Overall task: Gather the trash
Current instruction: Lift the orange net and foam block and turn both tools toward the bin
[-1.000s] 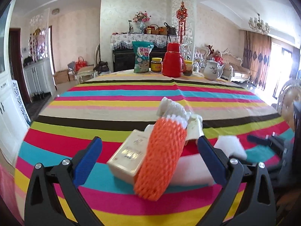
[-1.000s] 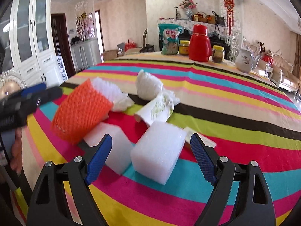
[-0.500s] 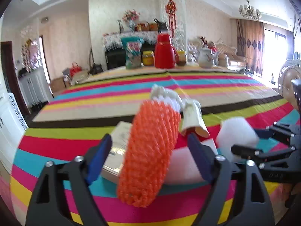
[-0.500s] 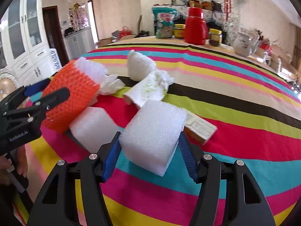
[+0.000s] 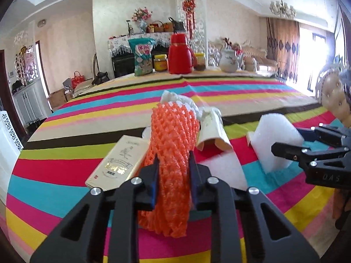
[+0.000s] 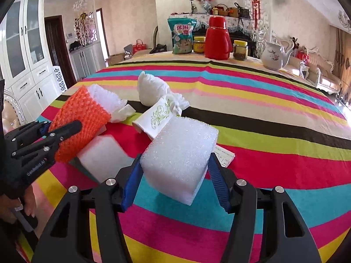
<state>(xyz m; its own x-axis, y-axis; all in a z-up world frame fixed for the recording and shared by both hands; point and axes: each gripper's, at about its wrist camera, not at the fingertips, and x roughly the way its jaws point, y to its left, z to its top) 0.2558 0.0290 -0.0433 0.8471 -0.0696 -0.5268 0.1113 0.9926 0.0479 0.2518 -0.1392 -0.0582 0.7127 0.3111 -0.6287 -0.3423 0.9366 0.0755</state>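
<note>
Left tongs [image 5: 172, 175] just closed, pinching orange foam net [image 5: 173, 153], gold box [image 5: 118, 162] beside, striped tablecloth [image 5: 65, 153]

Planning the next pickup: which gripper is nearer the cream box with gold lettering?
Left. The left gripper, shut on the orange foam net, is right beside the cream box; the right gripper grips the white foam block farther off.

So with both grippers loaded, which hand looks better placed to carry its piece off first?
Probably the right gripper: its white foam block looks clamped and tilted up, while the left gripper has just closed on the orange foam net.
</note>
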